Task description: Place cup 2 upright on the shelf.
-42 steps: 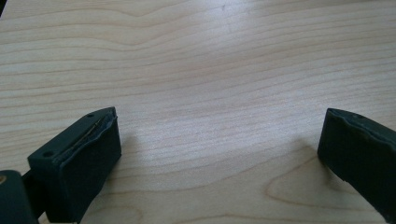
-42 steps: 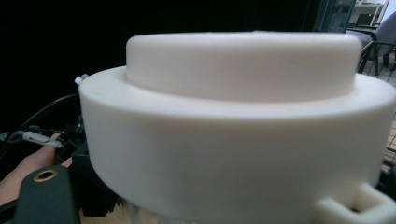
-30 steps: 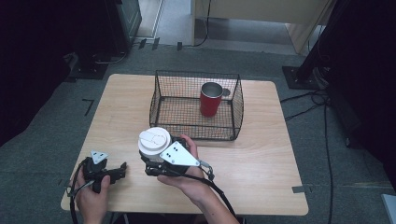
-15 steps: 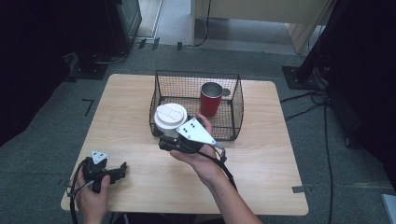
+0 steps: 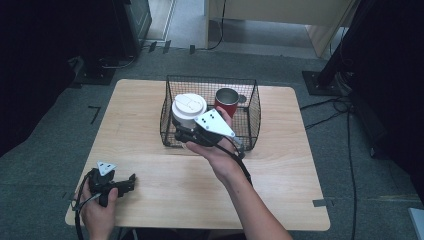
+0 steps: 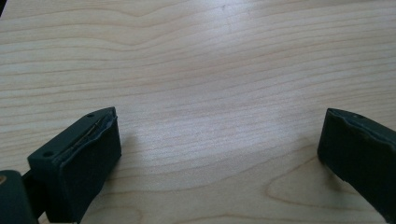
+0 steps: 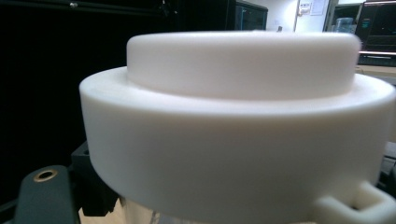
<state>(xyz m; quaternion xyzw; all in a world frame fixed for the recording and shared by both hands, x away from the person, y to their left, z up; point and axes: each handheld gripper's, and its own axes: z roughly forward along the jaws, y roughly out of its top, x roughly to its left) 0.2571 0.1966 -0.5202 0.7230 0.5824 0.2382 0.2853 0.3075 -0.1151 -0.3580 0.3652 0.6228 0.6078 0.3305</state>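
The right gripper [image 5: 186, 134] pinches a white-lidded cup [image 5: 188, 109], holding it upright above the near-left part of the wire basket [image 5: 250, 107]. A red mug [image 5: 226, 101] stands inside that basket, just beside the cup. The left gripper [image 5: 131, 181], jaws spread and empty, rests on the table [image 5: 280, 190] well apart from the basket, toward the near-left corner.

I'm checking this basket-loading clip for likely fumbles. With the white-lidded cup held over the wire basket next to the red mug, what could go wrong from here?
1. The right gripper holds the white-lidded cup low on its body, lid high above; it might tip when lowered.
2. The red mug stands close beside it in the wire basket; the cup or hand could knock it.
3. The cup's base may catch the basket's front rim.
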